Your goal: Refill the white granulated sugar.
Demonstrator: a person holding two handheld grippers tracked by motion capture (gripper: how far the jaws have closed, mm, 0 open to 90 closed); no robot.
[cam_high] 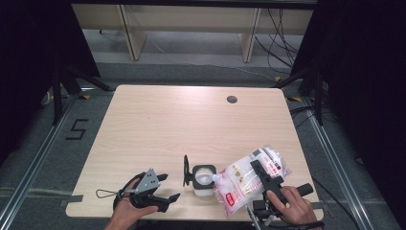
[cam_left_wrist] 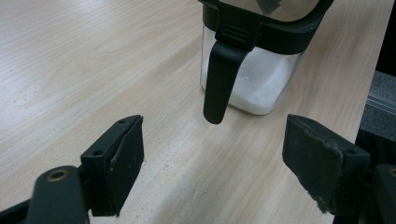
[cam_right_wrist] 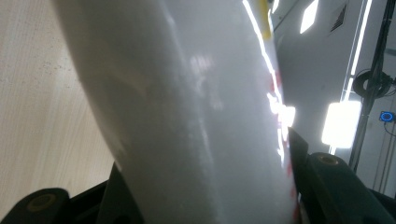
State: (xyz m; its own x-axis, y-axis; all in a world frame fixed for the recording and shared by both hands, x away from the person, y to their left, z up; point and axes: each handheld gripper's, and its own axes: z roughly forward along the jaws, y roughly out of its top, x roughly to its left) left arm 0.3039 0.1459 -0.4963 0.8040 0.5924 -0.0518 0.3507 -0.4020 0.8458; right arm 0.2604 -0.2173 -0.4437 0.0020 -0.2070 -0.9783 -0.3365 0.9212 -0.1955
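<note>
R tool (cam_high: 261, 175) squeezes the bag (cam_high: 244, 179), tipped at the jar (cam_high: 203, 178) near desk (cam_high: 191, 120) front edge; L tool (cam_high: 165, 189) open w/ room.

A clear plastic bag (cam_high: 249, 179) of white granules, red-printed, tilts at the table's near right, its corner over the open, partly filled lidded jar (cam_high: 203, 179).

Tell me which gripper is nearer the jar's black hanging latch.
Left. The left gripper sits open just short of the latch, not touching. The right gripper is across the jar, clamping the bag.
</note>
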